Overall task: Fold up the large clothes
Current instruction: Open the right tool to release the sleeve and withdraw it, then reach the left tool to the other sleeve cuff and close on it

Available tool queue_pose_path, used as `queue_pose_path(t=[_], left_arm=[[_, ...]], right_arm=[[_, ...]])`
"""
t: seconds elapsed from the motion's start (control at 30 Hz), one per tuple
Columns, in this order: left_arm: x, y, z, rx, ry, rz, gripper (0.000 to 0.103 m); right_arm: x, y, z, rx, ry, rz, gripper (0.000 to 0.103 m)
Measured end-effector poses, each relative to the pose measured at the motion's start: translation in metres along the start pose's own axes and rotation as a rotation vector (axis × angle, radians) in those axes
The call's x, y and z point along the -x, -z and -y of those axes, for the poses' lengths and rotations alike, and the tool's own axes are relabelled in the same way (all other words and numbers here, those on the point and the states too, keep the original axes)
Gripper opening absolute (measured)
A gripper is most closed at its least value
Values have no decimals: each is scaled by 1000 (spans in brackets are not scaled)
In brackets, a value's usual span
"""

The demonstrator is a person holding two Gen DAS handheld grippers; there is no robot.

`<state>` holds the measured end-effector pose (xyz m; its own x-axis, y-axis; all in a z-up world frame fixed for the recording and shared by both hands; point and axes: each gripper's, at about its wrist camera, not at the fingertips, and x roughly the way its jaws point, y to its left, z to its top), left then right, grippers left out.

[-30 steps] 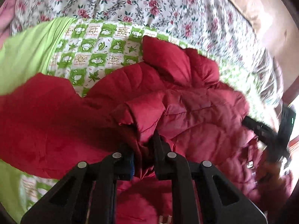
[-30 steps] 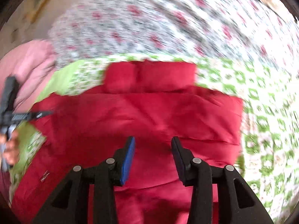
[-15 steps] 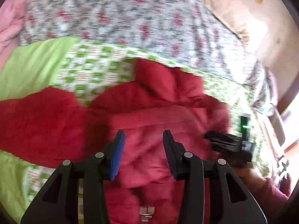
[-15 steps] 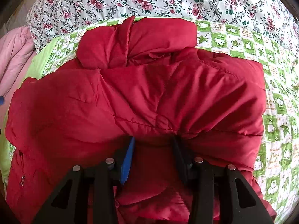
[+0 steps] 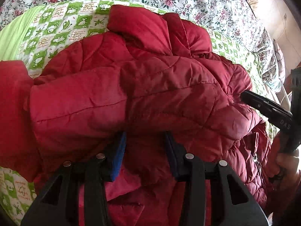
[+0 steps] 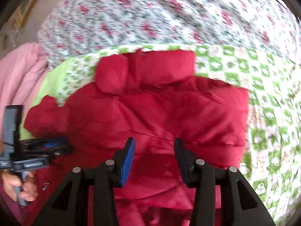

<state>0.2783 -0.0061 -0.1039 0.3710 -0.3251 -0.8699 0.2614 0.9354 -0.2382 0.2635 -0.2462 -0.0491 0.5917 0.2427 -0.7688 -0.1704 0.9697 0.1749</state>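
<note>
A red quilted puffer jacket (image 5: 150,94) lies on the bed with both sleeves folded across its body and its collar (image 5: 148,28) at the far end. My left gripper (image 5: 145,137) is open, low against the folded sleeve, holding nothing. My right gripper (image 6: 153,143) is open above the jacket (image 6: 150,113), empty. In the left wrist view the right gripper (image 5: 263,107) comes in from the right at the jacket's shoulder. In the right wrist view the left gripper (image 6: 47,146) shows at the jacket's left edge.
The jacket lies on a green and white checked blanket (image 5: 60,28) over a floral bedspread (image 6: 169,18). A pink quilt (image 6: 17,75) is bunched at the left. A wall and bed edge (image 5: 278,28) lie at the right.
My left gripper let go of the sleeve fabric it held a second ago and now sits open against the folded sleeve. My right gripper pulled back from the jacket and stays open.
</note>
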Motion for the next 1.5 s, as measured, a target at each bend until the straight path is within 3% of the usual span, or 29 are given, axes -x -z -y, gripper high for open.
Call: queue_pose_path(t=[0.07, 0.17, 0.3, 0.43, 0.57, 0.73, 0.87, 1.17, 1.3, 1.5], left_arm=[[5, 2, -3, 7, 7, 0, 40], [20, 8, -10, 18, 23, 21, 40], [13, 11, -23, 35, 7, 10, 39], [-1, 11, -26, 57, 17, 7, 39], [-1, 12, -24, 45, 4, 10, 39], [-1, 11, -28, 60, 30, 6, 39], [0, 11, -28, 66, 24, 11, 39], [45, 25, -40, 157, 72, 58, 39], [70, 37, -57, 203, 61, 115, 39], [91, 53, -100, 299, 18, 138, 40]], right_arm=[[-10, 0, -5, 23, 5, -39, 43], [-46, 10, 13, 62, 143, -131, 44], [-48, 13, 42, -47, 49, -108, 41], [-27, 10, 27, -45, 72, -78, 46], [-6, 7, -8, 36, 0, -11, 45], [-44, 19, -16, 79, 37, -116, 44], [-57, 21, -5, 46, 9, -104, 44], [-55, 16, -15, 29, 15, -113, 47], [-39, 17, -15, 13, -13, -83, 47], [-6, 21, -25, 21, -56, -35, 47]])
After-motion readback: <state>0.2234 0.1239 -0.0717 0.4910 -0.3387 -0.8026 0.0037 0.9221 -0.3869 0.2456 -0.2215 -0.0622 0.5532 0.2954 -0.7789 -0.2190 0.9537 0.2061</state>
